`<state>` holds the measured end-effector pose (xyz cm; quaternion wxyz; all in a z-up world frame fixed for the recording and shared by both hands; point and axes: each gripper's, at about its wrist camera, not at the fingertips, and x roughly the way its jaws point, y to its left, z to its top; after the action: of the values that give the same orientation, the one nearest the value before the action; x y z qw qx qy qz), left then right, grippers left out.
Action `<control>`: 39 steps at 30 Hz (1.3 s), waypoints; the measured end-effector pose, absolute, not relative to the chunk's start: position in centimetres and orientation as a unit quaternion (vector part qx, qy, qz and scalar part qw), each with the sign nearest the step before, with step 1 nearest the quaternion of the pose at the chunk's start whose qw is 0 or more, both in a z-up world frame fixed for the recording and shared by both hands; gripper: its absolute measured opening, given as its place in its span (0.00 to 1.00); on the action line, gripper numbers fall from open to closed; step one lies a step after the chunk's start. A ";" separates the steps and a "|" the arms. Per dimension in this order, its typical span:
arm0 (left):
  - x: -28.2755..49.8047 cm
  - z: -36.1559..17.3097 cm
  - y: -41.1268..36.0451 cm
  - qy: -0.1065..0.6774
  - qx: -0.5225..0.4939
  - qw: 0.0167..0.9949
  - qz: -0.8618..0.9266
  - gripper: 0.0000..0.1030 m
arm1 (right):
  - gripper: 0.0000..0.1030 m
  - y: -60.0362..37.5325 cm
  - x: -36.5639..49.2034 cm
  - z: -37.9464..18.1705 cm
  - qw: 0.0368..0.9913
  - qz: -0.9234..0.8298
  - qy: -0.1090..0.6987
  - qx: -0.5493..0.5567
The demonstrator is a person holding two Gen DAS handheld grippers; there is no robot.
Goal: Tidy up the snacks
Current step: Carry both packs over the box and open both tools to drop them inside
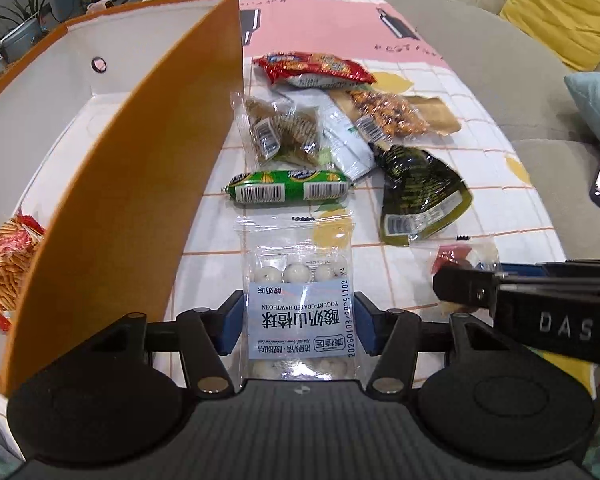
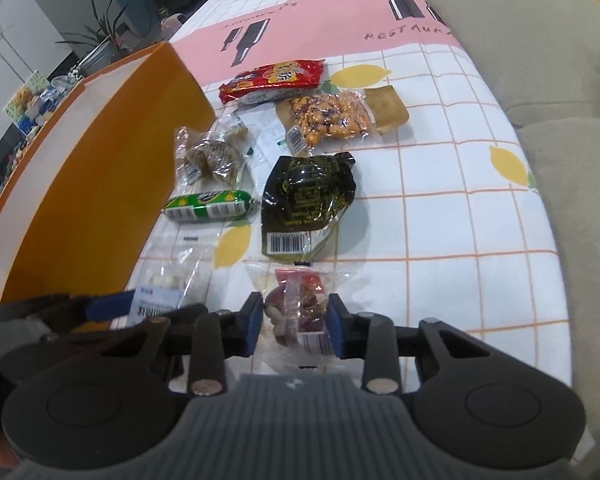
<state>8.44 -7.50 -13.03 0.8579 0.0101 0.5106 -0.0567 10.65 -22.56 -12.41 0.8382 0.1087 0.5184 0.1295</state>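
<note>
In the left wrist view, the left gripper had its blue pads against both edges of a clear packet of white balls, gripping it; its pale label read "YOGURT-COATED HAWTHORN" above Chinese characters, with a printed date code along one side. The packet lay on a tablecloth of white squares, yellow lemons and a pink band with partly legible dark lettering. Just to the left stood an orange box with a white inside, holding a red bag of stick-shaped snacks. Beyond the packet lay a green sausage-shaped snack with two barcodes, a clear bag of brownish pieces, a white packet, a red biscuit wrapper, a gold-backed pack of orange nuts and a dark green pouch. The right gripper entered from the right, its body marked "DAS". In the right wrist view, the right gripper was closed on a small clear pack of mixed nuts and red pieces, both pads touching its sides. The dark green pouch lay just beyond it, barcode nearest. The pink band there read "RESTAUR", cut off at the table's edge. The hawthorn packet sat to the left beside the orange box.
</note>
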 end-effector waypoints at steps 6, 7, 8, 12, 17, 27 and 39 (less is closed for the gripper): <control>7.1 -10.3 -6.9 0.490 -0.010 0.869 -0.064 0.62 | 0.29 -22.2 9.2 -10.0 0.854 0.138 0.494 0.091; 6.9 -9.6 -6.8 0.484 -0.015 0.872 -0.066 0.62 | 0.29 -22.1 9.0 -9.5 0.857 0.139 0.488 0.088; 6.7 -9.0 -6.6 0.479 -0.018 0.875 -0.068 0.62 | 0.29 -22.1 8.9 -9.0 0.861 0.141 0.481 0.085; 6.0 -6.3 -5.5 0.458 -0.032 0.886 -0.067 0.62 | 0.29 -21.9 8.3 -6.8 0.874 0.147 0.457 0.077; 5.3 -2.2 -3.6 0.420 -0.044 0.904 -0.069 0.62 | 0.29 -20.8 7.9 -3.6 0.887 0.170 0.423 0.073; 7.6 2.3 2.2 0.402 -0.005 0.914 -0.049 0.62 | 0.29 -14.5 8.8 1.4 0.894 0.261 0.363 0.026; 13.6 -0.5 8.1 0.458 0.093 0.882 -0.067 0.62 | 0.29 -5.0 13.0 0.3 0.862 0.338 0.364 -0.101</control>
<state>13.58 8.06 -0.52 0.8816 0.0926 0.4580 -0.0669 13.04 -5.00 0.32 0.8621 -0.1007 0.3637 0.3382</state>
